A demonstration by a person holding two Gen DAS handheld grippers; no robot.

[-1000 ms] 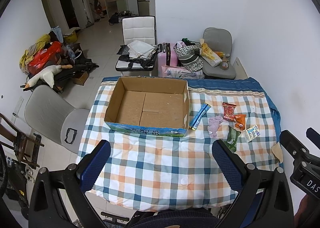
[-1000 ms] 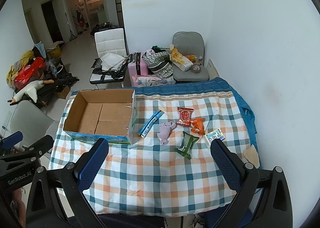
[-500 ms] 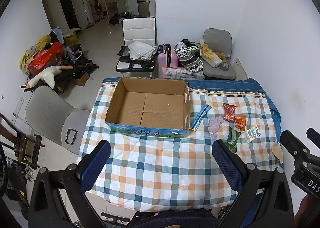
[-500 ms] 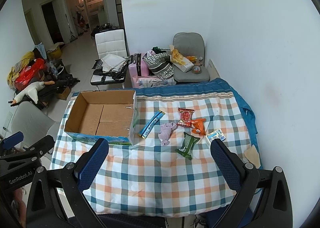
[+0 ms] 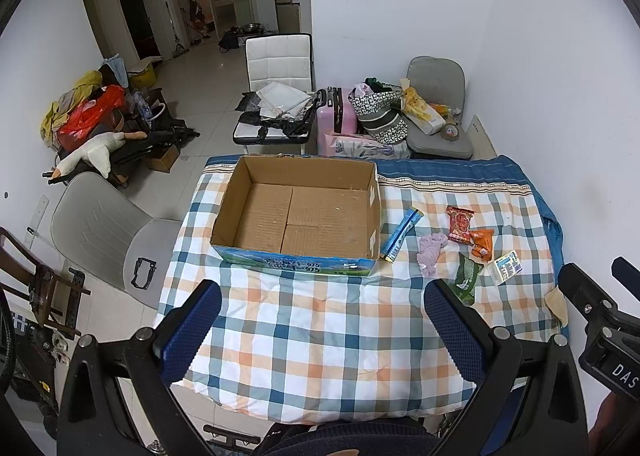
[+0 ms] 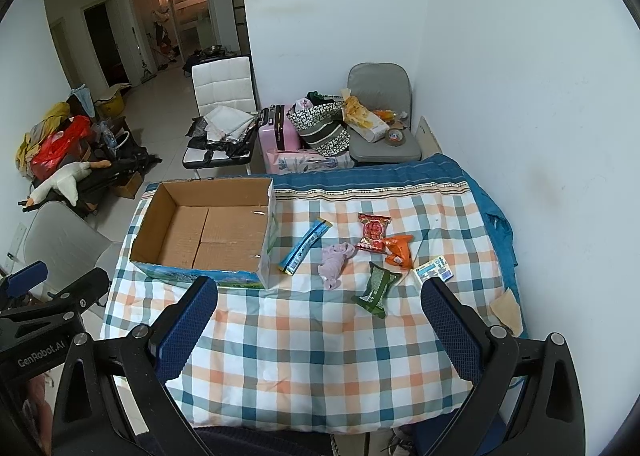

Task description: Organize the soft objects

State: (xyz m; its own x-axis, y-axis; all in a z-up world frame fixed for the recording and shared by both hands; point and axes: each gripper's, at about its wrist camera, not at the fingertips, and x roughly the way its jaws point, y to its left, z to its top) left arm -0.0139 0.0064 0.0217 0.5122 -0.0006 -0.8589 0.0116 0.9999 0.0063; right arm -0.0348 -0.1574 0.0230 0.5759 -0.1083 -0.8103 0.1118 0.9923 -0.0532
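An empty open cardboard box (image 5: 296, 216) (image 6: 208, 232) stands on the checked tablecloth (image 5: 320, 336) (image 6: 304, 340). Right of it lie a blue stick packet (image 6: 305, 245) (image 5: 401, 233), a pale purple cloth (image 6: 335, 263) (image 5: 430, 252), a red snack pack (image 6: 373, 232) (image 5: 460, 223), an orange pack (image 6: 399, 250) (image 5: 481, 243), a green pack (image 6: 377, 288) (image 5: 466, 279) and a small white-blue packet (image 6: 434, 269) (image 5: 507, 266). My left gripper (image 5: 322, 320) is open and empty above the near table, before the box. My right gripper (image 6: 320, 316) is open and empty, before the packets.
A grey chair (image 5: 100, 228) stands left of the table. Behind the table are a white chair (image 5: 276, 96), a pink suitcase (image 5: 336, 116), bags and a grey seat (image 5: 436, 112). A white wall runs along the right. A tan scrap (image 6: 507, 312) lies at the table's right edge.
Both grippers have drifted slightly; the table and objects shift a little in view. Nothing was taken hold of or moved.
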